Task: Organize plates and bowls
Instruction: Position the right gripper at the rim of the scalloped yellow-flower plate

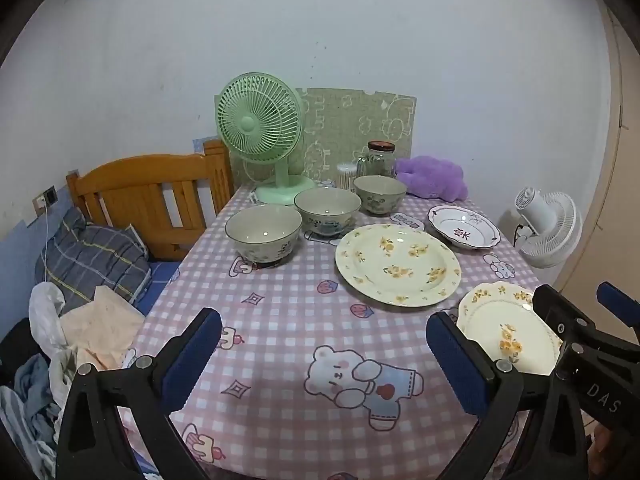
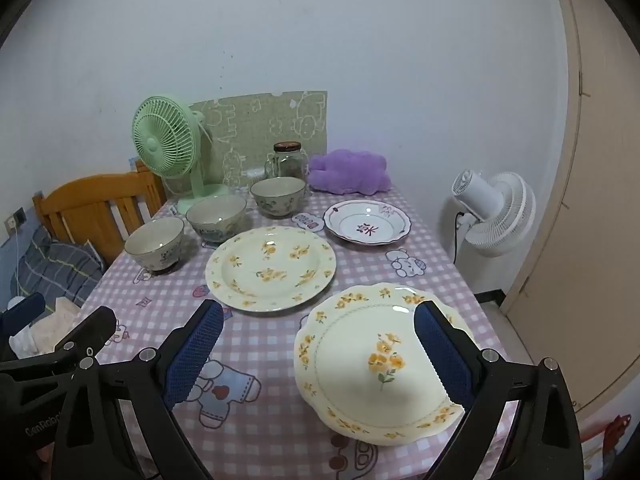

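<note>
Spread wide, my right gripper [image 2: 318, 354] hangs over the scalloped plate [image 2: 376, 360]; I'd pinch its near rim squarely.

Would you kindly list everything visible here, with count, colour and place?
bowls: three, grey-green, diagonal row on table's left
large plate: one, cream with yellow flowers, centre
scalloped plate: one, cream with yellow flowers, near right
small dish: one, white with red mark, far right
table: one, pink checked cloth
green fan: one, at back
glass jar: one, clear, at back
purple plush: one, back right
white fan: one, beside table
left gripper: one, black with blue pads, open
right gripper: one, same, open
</note>
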The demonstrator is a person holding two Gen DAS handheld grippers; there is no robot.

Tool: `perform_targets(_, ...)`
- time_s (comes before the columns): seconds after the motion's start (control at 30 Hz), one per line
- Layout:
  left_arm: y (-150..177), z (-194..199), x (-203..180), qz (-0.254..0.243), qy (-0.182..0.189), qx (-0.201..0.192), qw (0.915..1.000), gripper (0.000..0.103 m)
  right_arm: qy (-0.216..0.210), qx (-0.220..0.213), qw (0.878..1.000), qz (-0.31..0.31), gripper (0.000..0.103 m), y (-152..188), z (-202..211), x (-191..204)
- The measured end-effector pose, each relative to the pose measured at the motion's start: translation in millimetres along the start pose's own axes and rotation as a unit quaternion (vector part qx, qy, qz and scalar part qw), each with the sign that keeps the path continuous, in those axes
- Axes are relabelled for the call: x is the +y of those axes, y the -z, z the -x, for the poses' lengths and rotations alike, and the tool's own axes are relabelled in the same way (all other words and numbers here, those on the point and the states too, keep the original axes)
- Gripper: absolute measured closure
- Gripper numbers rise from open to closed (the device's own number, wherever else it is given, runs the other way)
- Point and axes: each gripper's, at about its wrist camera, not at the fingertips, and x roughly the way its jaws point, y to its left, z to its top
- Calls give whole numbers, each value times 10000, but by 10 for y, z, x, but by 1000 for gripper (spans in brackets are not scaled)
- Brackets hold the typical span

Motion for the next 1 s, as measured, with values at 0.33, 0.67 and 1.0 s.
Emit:
perform_targets(0.33, -14, 60, -3, 127, 52, 118, 9998, 0, 41, 63, 9999, 110, 5, 5, 73, -87)
perform_targets(0.67, 16, 33, -58, 175, 58, 198, 9996, 0, 49, 127, 9998, 111, 5, -2, 45, -68)
perform_targets(1.0, 23, 18, -53, 220, 96, 220, 9995, 1, 50, 160, 9998, 138, 5, 8, 39, -91)
